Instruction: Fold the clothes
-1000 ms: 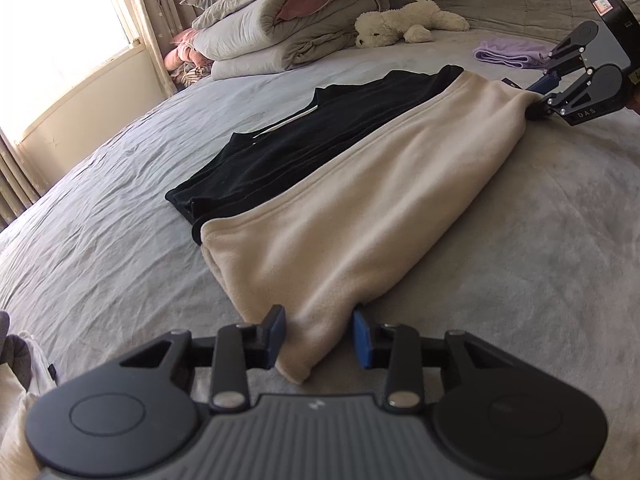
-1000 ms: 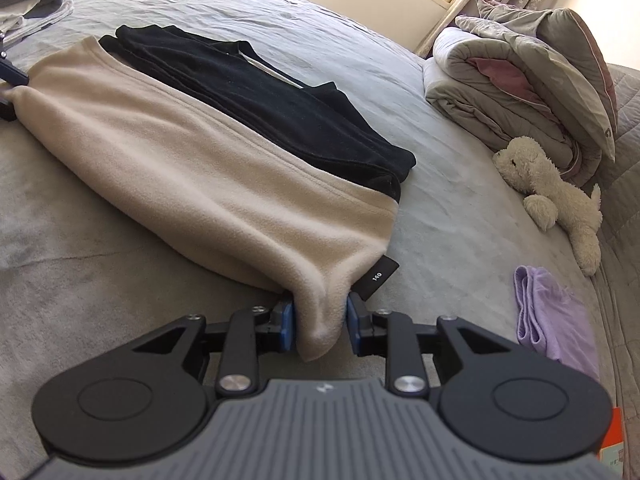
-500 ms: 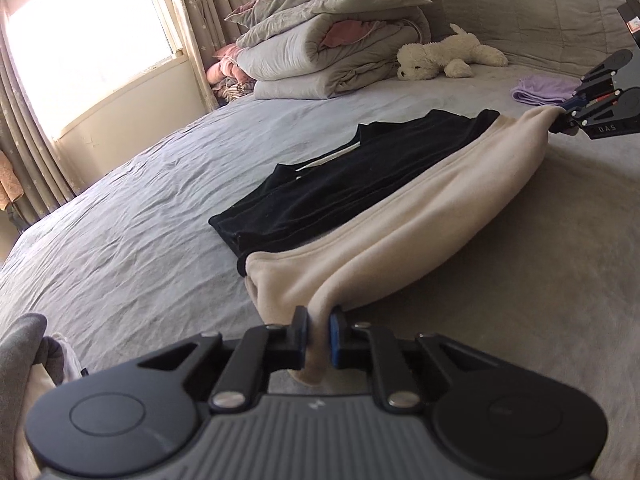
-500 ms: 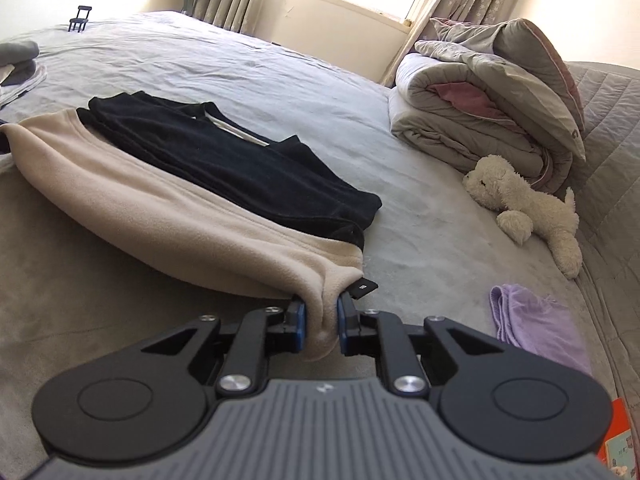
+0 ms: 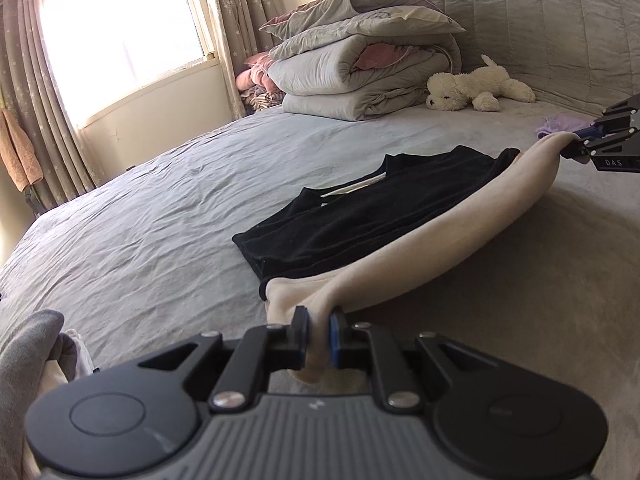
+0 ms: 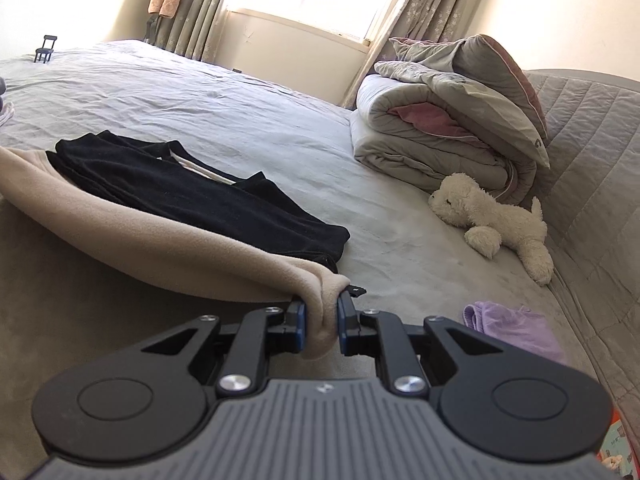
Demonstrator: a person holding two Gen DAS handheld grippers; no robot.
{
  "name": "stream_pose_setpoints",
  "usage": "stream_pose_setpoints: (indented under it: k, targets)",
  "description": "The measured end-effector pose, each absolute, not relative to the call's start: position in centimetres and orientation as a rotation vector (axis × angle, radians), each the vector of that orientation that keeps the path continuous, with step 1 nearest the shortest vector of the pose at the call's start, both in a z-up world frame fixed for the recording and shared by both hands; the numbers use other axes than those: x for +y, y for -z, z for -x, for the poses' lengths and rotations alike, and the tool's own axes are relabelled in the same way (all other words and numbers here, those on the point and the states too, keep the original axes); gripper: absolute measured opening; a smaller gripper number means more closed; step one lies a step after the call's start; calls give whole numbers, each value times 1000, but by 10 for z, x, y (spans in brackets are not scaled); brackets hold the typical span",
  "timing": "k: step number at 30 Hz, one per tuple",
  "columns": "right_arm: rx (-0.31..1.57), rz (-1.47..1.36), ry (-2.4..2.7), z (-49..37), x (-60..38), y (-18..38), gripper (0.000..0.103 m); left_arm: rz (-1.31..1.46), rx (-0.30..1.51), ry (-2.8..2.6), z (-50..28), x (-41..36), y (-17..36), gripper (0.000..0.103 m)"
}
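Garment: we hold a beige-and-black fleece garment [image 5: 420, 252], its beige edge lifted off the bed [image 5: 140, 216] while the black part lies flat beside it.
Left hand-held gripper [image 5: 319, 338]: we see it clamped on one end of the beige edge, fabric bunched between the pads.
Right hand-held gripper [image 6: 321, 325]: we see it pinching the opposite end, a small black tag sticking out just beside the jaw.
Progress: we judge the fold only begun; the near edge is raised and sagging between the two grips, nothing is laid over yet.
Left to do: we would carry the beige edge across the black half, lay it down, let go, then likely fold it again.
Other clothes: we see a lilac cloth [image 6: 516, 330] near the right grip and a grey pile [image 5: 28, 364] at the left view's edge; whether they are folded we cannot tell.
Bed: grey, wrinkled sheet; a rolled duvet [image 6: 440, 148] and a white plush dog [image 6: 492, 216] by the quilted headboard.
Room: bright window [image 5: 120, 40] with patterned curtains.
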State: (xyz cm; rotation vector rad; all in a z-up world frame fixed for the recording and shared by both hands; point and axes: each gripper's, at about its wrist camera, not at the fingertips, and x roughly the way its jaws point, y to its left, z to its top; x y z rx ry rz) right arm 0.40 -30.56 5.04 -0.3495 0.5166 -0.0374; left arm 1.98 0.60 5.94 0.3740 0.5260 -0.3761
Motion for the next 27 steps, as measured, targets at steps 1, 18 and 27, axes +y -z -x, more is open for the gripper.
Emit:
stream_pose_setpoints:
  k: [1,18,27]
  targets:
    - [512,339,45,-6,-305,-53,15,-364,525,374,-23,7,-63,11]
    - [591,244,60,-125,-312,-78,15,-182,659,299,-174,4,-94,10]
    - [718,248,57,-195,-316,-42,15,-73,786,194,-259,-8,-53,11]
